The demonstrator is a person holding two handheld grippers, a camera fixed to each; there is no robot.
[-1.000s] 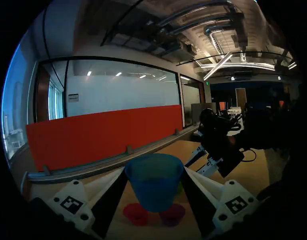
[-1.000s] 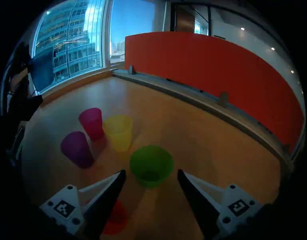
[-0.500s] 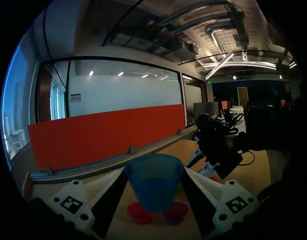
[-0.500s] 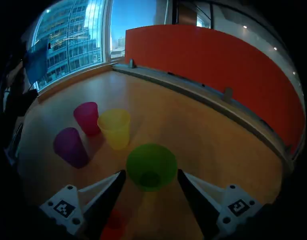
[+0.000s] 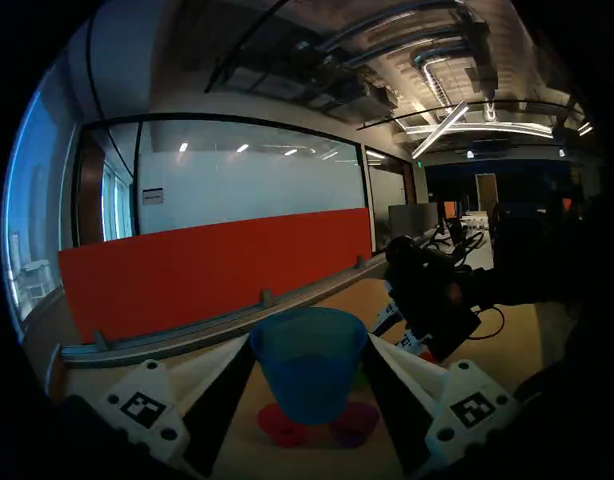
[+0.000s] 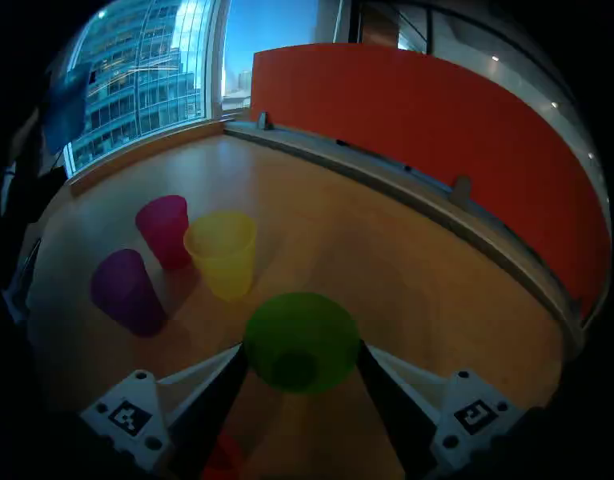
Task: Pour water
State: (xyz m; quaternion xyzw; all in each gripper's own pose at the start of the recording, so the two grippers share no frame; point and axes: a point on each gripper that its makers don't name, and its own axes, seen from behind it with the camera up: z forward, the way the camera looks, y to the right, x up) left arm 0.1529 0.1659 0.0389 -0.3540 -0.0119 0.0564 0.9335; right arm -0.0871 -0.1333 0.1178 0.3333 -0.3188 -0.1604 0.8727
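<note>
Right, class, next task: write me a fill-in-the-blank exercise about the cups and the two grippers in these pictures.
1. Of the blue cup and the green cup, the left gripper holds the ___ one.
2. The right gripper has the ___ one between its fingers.
3. Of the pink cup, purple cup and yellow cup, the ___ one stands nearest the green cup.
Missing words: blue; green; yellow.
</note>
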